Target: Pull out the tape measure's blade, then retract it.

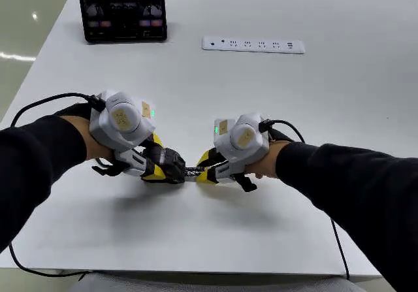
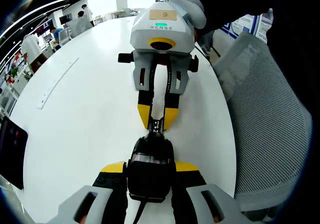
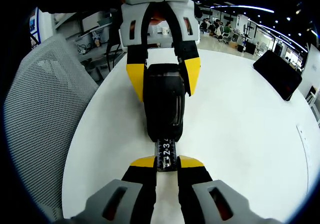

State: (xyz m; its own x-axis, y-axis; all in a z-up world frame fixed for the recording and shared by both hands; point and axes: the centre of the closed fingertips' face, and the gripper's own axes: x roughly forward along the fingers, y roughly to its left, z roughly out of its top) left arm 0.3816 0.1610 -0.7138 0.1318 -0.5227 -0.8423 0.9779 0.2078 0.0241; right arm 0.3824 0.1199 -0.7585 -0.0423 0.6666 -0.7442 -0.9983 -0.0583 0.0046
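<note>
Tape measure (image 1: pixel 171 164), lower centre, blade (image 3: pixel 165 151) slightly out.
Left gripper (image 2: pixel 150 166) fingers clamp its body; right gripper (image 3: pixel 166 162) fingers pinch the blade.

The black tape measure (image 1: pixel 166 164) sits low over the white tabletop (image 1: pixel 261 89), its dark, numbered blade (image 3: pixel 165 156) drawn out a short way.

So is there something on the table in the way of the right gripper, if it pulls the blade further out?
Nothing visible. The right gripper is shut on the blade, the left gripper on the tape measure case. The table to the right of it is bare; power strip and tablet lie far off.
</note>
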